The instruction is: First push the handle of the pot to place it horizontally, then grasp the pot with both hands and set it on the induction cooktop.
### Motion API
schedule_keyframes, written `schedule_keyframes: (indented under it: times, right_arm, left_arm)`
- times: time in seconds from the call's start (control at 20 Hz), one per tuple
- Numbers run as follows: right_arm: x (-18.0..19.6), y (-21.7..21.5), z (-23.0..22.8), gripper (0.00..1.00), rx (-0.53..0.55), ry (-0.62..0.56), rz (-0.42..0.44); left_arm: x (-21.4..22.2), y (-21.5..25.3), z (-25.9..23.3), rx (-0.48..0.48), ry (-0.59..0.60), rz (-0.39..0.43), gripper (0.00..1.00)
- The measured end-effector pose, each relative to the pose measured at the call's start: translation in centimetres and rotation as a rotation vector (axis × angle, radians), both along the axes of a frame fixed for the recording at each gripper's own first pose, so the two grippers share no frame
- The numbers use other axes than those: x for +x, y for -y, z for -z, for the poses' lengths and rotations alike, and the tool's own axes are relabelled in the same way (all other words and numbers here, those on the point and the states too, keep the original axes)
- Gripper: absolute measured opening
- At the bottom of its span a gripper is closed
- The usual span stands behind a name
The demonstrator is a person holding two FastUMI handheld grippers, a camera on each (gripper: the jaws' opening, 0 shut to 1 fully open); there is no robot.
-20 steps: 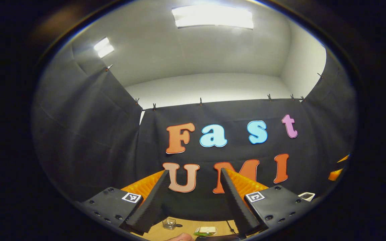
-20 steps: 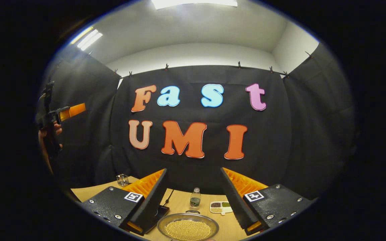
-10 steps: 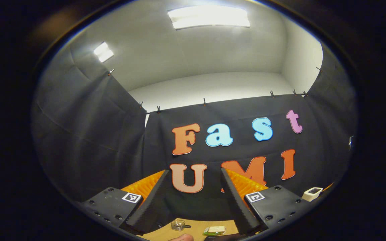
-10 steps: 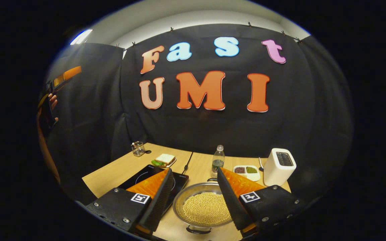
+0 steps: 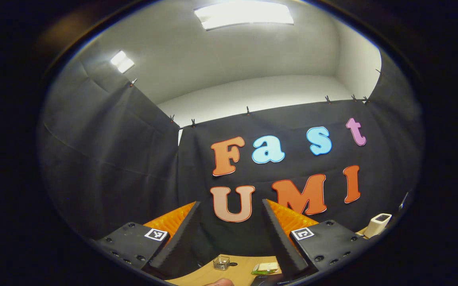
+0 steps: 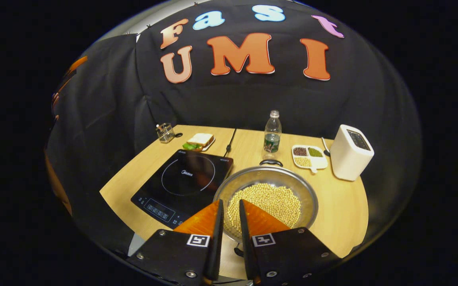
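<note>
A steel pot (image 6: 292, 182) full of pale beans sits on the wooden table (image 6: 344, 214), just right of the black induction cooktop (image 6: 185, 180). One small dark handle (image 6: 270, 162) sticks out at the pot's far rim and another (image 6: 239, 251) at its near rim. My right gripper (image 6: 230, 202) hovers above the pot's near edge, tilted down, its jaws drawn nearly together with nothing between them. My left gripper (image 5: 231, 204) is held high and open, pointing at the booth wall, with nothing in it.
Behind the pot stand a water bottle (image 6: 272, 133), a divided dish of beans (image 6: 309, 155) and a white toaster (image 6: 350, 153). A sandwich plate (image 6: 199, 141) and a small glass (image 6: 165, 132) sit behind the cooktop, whose cord runs back toward the wall.
My right gripper tipped down toward the table, moved in over the pot and drew its jaws together. My left gripper stayed high and open, turning slightly.
</note>
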State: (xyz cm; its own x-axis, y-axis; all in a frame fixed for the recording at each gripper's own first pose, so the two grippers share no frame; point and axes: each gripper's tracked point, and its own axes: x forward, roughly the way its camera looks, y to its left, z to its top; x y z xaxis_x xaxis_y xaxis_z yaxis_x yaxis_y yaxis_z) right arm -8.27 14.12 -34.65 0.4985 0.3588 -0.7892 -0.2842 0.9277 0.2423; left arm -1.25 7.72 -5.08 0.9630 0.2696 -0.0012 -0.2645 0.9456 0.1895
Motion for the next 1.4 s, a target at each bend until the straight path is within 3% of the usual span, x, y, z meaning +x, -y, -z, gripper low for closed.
schedule_keyframes:
  times: [0.35,0.5,0.7,0.75,0.8,1.4]
  right_arm:
    - [-4.2,-1.0,4.1,0.22,0.032,-0.199,-0.042]
    - [-5.6,-1.5,5.7,0.14,0.054,-0.285,-0.036]
    - [-7.3,-1.9,7.3,0.08,0.070,-0.376,-0.033]
    - [-7.5,-2.0,7.6,0.11,0.078,-0.397,-0.031]
    - [-7.7,-2.1,8.0,0.01,0.077,-0.412,-0.025]
    - [-9.4,-2.0,10.5,0.00,0.091,-0.533,0.015]
  left_arm:
    - [0.3,-0.3,2.3,-0.005,-0.058,-0.011,0.98]
    - [0.3,-0.2,2.3,-0.001,-0.057,-0.013,0.97]
    - [-0.1,0.0,2.2,0.004,-0.054,-0.011,0.97]
    - [-0.2,0.0,2.1,0.003,-0.053,-0.009,0.97]
    - [-0.3,0.0,2.0,0.003,-0.051,-0.009,0.97]
    - [-0.5,-0.8,3.6,-0.008,-0.078,-0.012,0.97]
